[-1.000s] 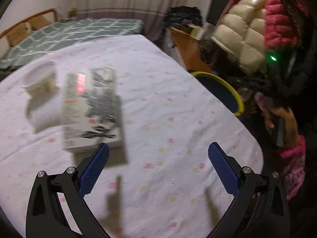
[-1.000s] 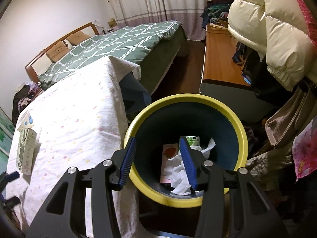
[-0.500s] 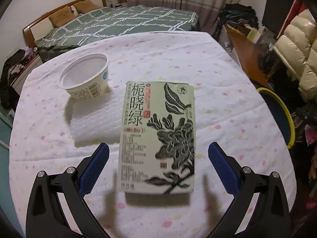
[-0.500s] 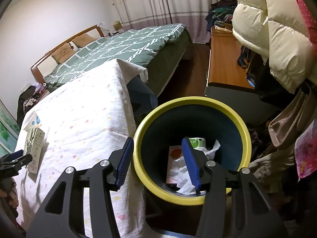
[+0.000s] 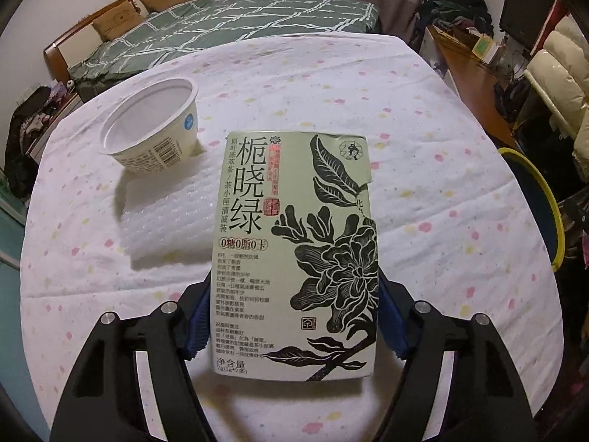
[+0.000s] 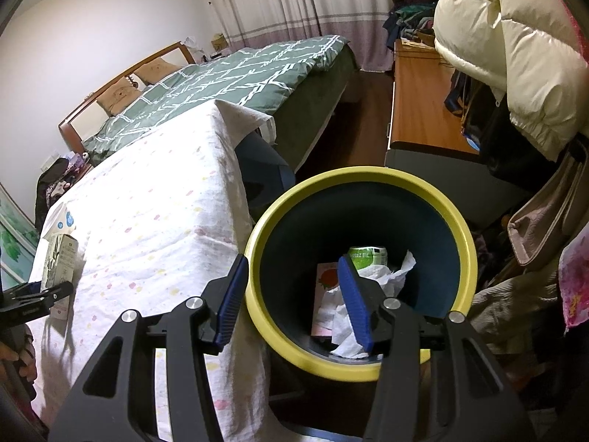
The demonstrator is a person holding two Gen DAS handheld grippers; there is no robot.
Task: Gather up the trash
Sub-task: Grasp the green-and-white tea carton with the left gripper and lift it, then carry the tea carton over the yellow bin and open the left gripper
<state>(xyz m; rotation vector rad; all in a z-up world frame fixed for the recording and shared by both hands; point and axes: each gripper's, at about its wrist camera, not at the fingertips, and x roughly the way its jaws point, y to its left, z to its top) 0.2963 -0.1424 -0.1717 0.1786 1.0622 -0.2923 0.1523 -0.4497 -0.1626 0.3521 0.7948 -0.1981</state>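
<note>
Left gripper [image 5: 294, 326] jaws pinch the near end of the tea box [image 5: 294, 254], blue pads against both its long sides; box lies on the table [image 5: 423, 202] with the floral cloth. Far left of the box, a white cup [image 5: 151, 136] sits tilted on the far edge of a foam sheet [image 5: 169, 221], which runs under the box's left side. Right gripper [image 6: 291, 298] jaws spread, holding nothing, over the near rim of the yellow-rimmed bin [image 6: 467, 243], just right of the table. Bin holds tissue [image 6: 349, 316], a pink carton [image 6: 324, 287], a green pack [image 6: 368, 256].
</note>
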